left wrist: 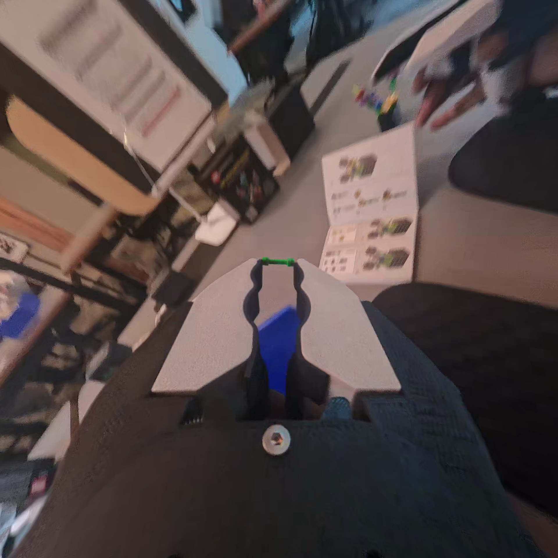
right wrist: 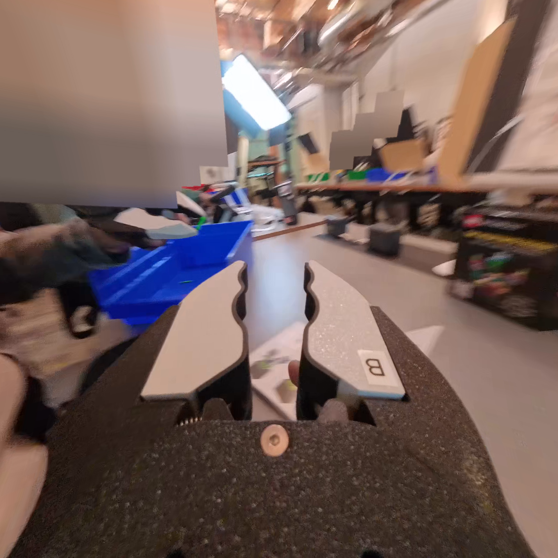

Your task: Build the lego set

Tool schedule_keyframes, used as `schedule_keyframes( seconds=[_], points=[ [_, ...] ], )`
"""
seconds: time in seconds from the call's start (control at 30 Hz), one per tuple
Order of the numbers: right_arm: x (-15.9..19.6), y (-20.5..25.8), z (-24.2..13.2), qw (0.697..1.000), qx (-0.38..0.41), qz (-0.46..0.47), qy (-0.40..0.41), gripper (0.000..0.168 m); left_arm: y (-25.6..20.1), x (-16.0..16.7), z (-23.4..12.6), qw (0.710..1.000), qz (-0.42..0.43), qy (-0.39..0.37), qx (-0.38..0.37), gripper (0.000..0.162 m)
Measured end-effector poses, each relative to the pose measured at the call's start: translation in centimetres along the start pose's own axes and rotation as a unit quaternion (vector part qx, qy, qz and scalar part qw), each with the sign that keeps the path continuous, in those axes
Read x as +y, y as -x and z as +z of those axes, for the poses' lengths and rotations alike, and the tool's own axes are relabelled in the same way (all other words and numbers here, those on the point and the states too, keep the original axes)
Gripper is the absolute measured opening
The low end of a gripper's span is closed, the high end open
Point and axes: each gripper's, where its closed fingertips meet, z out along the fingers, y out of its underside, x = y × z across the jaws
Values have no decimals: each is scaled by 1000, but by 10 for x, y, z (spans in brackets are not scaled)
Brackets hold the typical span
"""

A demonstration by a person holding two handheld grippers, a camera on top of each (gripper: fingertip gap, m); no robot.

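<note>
Thin green bar (left wrist: 278, 261) pinched betw L gripper (left wrist: 278, 262) jaws; R gripper (right wrist: 275, 265) gaping.

You've got heavy motion blur in both views; only the tongs (left wrist: 278, 262) and their mounts stay sharp, bkgd smeared w/ wide-angle bending at the edges. Light's bright, even, indoor: a ceiling panel (right wrist: 256, 92) blows out white, w/ soft sheen on the counter (right wrist: 271, 290).

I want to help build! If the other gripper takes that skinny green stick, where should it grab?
Probably the thin middle of the green stick, coming crosswise from the far side. The left gripper already pinches both knobby ends between its fingertips, so only the bare shaft between them is free.
</note>
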Motion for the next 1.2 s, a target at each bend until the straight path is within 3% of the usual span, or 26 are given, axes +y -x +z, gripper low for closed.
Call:
schedule_keyframes(
  seconds=[0.13,0.23,0.5,0.6,0.73,0.83,0.93,1.0,1.2],
  points=[
    [7,64,25,978,-154,129,55,32,-42,-47,12,995,56,-87,3,19],
    [11,90,30,954,-211,199,76,28,-69,-63,20,991,70,-112,29,19],
    [20,104,26,945,-209,236,82,17,-99,-74,19,985,93,-131,55,18],
    [25,109,25,946,-211,229,94,4,-105,-75,19,985,94,-135,56,19],
    [30,103,12,958,-178,184,126,3,-113,-67,21,989,40,-104,102,29],
    [50,76,-28,962,-102,98,235,3,-116,-49,18,986,-56,-41,155,48],
    [75,35,-88,928,4,23,371,3,-117,-41,9,970,-148,-13,192,61],
    [85,31,-113,908,14,32,418,3,-118,-37,4,962,-187,-11,200,62],
    [119,29,-132,853,48,46,517,3,-124,-16,9,943,-260,27,206,63]
  ],
)
